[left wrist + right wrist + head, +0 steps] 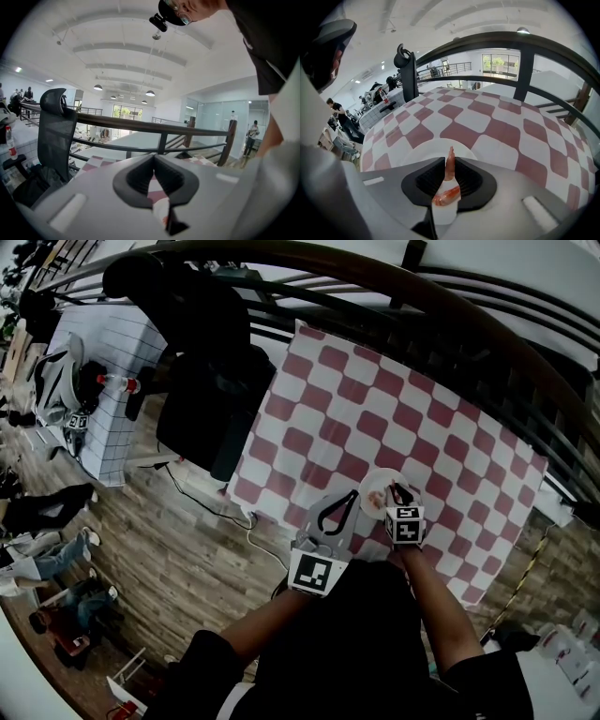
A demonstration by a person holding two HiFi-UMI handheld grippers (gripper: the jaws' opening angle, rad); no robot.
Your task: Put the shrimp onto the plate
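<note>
- No words, brands or numbers are readable.
- The marker cube (pixel 314 573) on the left gripper (pixel 351 499) and its twin on the right gripper (pixel 397 493) bear only black-and-white square patterns.
- The far-left bottle (pixel 120 382) has a red label too small to read.

Being counted here: one shrimp (pixel 449 171), one plate (pixel 374 483), one checked table (pixel 375 409), one office chair (pixel 211 399), and two grippers: left gripper (pixel 354 496), right gripper (pixel 397 491).

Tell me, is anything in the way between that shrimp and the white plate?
Nothing visible. The right gripper is shut on the shrimp right above the white plate, with no object between them.
</note>
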